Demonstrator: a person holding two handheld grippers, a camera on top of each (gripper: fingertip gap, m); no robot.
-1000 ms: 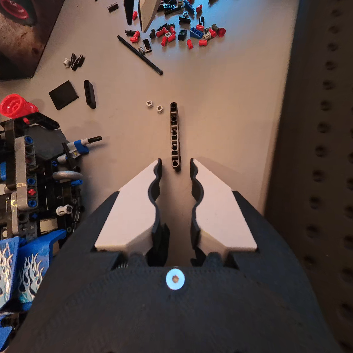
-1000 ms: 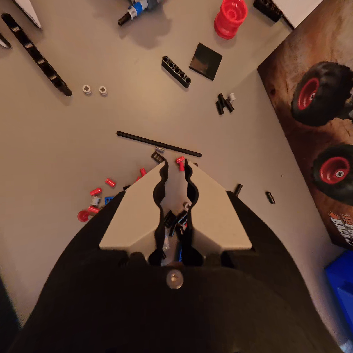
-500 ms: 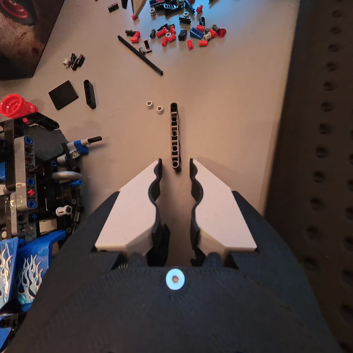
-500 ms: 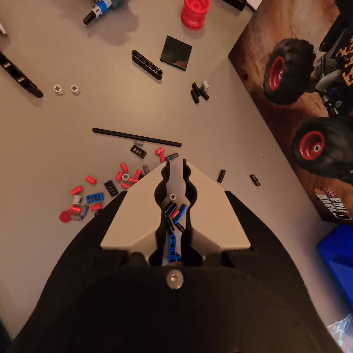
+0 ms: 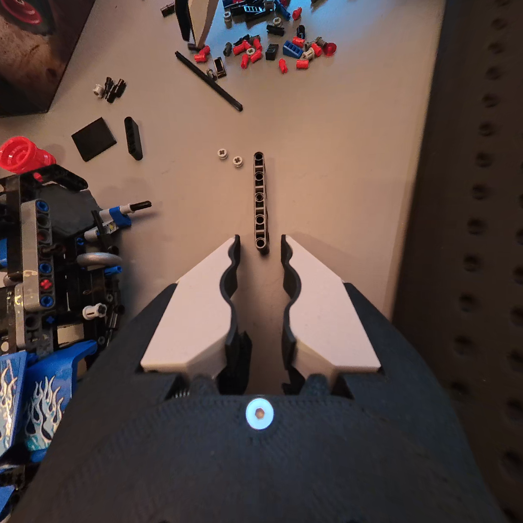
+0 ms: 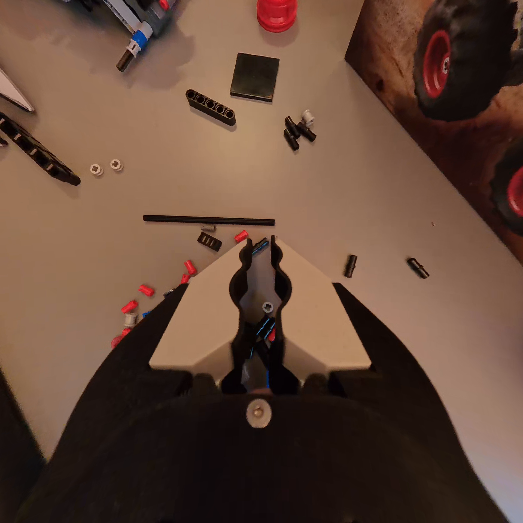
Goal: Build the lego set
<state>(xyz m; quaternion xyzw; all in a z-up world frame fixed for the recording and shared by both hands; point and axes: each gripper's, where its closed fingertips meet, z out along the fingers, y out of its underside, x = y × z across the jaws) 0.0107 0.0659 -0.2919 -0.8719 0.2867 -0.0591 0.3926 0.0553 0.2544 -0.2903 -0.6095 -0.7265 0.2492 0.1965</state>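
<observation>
Apparently lining up a grasp, the left gripper (image 5: pixel 260 240), jaws released, brackets the beam (image 5: pixel 260 201) end; the right gripper (image 6: pixel 259 240), empty, parted, straddles a pin (image 6: pixel 259 245).

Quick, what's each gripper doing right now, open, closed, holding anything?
Left gripper: open, empty, fingers either side of the long black holed beam's near end.
Right gripper: open, empty, over small loose pieces.
</observation>
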